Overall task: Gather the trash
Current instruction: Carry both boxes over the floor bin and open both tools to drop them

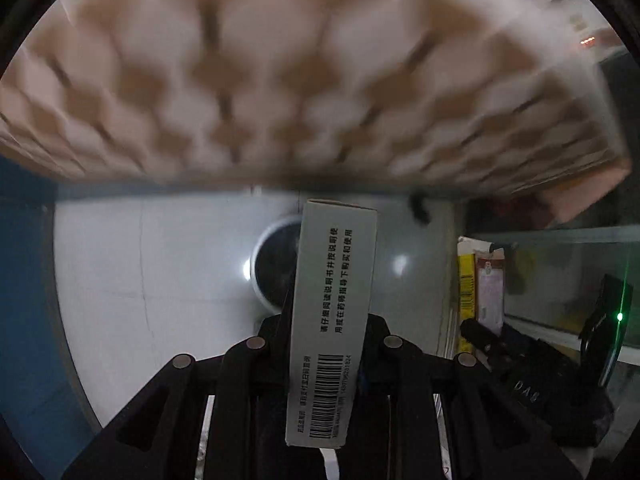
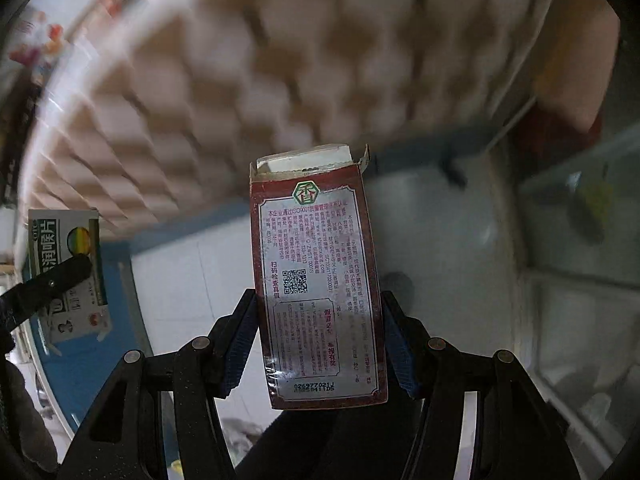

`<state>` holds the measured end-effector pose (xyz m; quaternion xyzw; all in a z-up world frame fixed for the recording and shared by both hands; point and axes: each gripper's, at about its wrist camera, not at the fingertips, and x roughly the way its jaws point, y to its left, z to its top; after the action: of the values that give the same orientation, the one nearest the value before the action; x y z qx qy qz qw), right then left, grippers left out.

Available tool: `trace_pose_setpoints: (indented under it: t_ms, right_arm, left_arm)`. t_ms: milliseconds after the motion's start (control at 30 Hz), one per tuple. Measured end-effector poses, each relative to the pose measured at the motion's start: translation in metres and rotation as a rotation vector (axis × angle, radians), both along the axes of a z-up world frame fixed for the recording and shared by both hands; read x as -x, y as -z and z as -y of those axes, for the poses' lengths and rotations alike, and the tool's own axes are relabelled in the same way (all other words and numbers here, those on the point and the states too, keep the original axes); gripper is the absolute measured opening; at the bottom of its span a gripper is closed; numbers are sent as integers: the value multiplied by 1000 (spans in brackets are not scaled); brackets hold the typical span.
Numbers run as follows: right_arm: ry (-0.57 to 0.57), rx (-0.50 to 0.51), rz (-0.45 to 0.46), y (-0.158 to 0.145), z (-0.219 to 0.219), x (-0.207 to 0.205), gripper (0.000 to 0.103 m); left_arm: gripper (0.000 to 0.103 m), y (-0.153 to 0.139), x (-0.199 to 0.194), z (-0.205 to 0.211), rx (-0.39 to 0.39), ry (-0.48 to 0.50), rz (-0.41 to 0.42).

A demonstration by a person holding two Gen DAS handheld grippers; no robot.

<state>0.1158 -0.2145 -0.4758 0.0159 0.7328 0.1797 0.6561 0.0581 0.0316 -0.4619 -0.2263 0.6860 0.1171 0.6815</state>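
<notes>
My left gripper [image 1: 326,332] is shut on a grey-white medicine box [image 1: 332,320] with a barcode, held upright above the floor. A round white-rimmed bin [image 1: 272,268] with a dark inside sits on the floor just behind that box. My right gripper [image 2: 320,328] is shut on a dark red carton [image 2: 320,280] with an open top flap. The right gripper and its red carton also show in the left wrist view [image 1: 490,292] at the right. The left gripper's box also shows in the right wrist view [image 2: 68,272] at the left.
A large blurred checked brown and white surface [image 1: 304,72] fills the upper half of both views. The floor is pale tile [image 1: 160,272] with a blue strip [image 1: 28,288] at the left. A glass-topped surface [image 1: 568,272] stands at the right.
</notes>
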Motion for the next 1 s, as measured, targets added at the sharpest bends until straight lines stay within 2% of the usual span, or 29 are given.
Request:
trace_pose_setpoints:
  t_ms: [167,233,267,367,467,500,533,567,600,633,667,700,733,933,1000]
  right_arm:
    - [-22,4,-110,146,-18,24,61]
    - [-28,1,-146,202,-26,31,61]
    - [-39,3,-152,221,-31,33,61]
    - [-81,12,-166,280,-42,39,61]
    - [-123,28,-182,317,-52,43,62]
    - [-136,34,-189,327,-55,44,62]
    - [-148,43,-195,337,-57,46,62]
    - [-159,51,-199,343,-59,46,63]
    - [-170,59,-202,348,-60,50,64]
    - [-180,62,-206,350,-60,52,71]
    - [-184,66,-207,350,-68,50,78]
    - [-187,71,-203,350,-69,52,91]
    - [-191,76,-199,348,-70,52,98]
    - [-188,116,-162,322,-68,49,103]
    - [-190,130,-133,303,-67,50,103]
  left_arm:
    - [20,169,1,-8,94,-68,-109]
    - [20,216,1,-8,107,-68,-140]
    - [20,242,-1,-7,117,-63,-154]
    - [21,297,1,-4,140,-47,-191]
    - [24,330,3,2,109,-9,-228]
    - [28,336,3,4,99,1,-233]
    - [42,341,4,4,86,6,-231]
    - [60,342,5,4,67,9,-226]
    - [70,341,9,2,48,11,-221]
    - [84,338,12,-1,21,14,-213]
    - [91,334,14,-2,-13,13,-210]
    - [94,330,15,-4,-26,12,-208]
    - [99,323,22,-13,-38,11,-204]
    - [101,287,40,-25,-155,9,-208]
    - [101,269,47,-25,-182,9,-211]
